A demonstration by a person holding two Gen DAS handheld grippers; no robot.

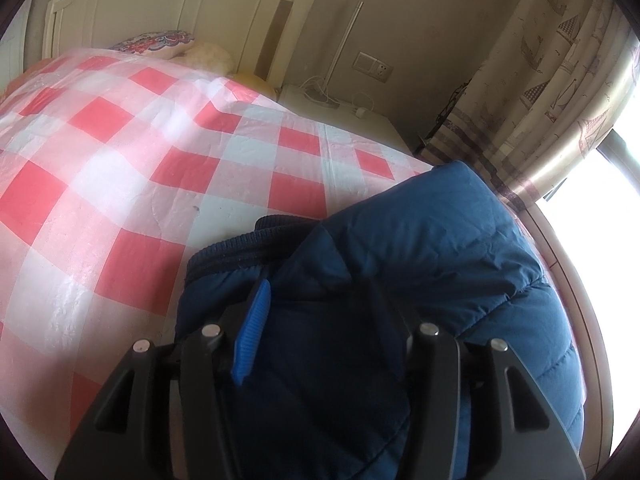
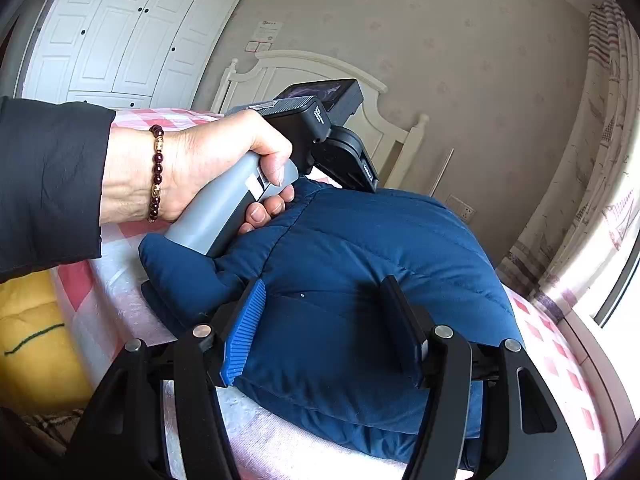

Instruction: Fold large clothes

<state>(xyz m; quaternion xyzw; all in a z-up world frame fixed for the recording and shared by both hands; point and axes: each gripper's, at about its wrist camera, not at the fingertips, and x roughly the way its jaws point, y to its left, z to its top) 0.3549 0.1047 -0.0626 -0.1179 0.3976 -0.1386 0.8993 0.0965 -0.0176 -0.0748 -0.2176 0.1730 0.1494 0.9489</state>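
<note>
A blue quilted puffer jacket (image 1: 420, 248) lies folded in a thick bundle on the red-and-white checked bed cover (image 1: 120, 152); its dark ribbed hem shows at the left of the bundle. My left gripper (image 1: 320, 300) is open, fingers spread over the jacket's top, pressing on it. In the right wrist view the jacket (image 2: 360, 248) lies as stacked layers near the bed's edge. My right gripper (image 2: 324, 300) is open, its fingers spread over the near end of the bundle. The left hand and its gripper body (image 2: 316, 120) rest on the jacket's far end.
A cream headboard (image 1: 224, 12) and pillows (image 1: 160, 42) are at the far end of the bed. A nightstand (image 1: 340, 108) with cables stands beside it. Curtains (image 1: 560, 80) and a bright window are at the right. A white wardrobe (image 2: 120, 32) and a yellow item (image 2: 32, 344) are at the left.
</note>
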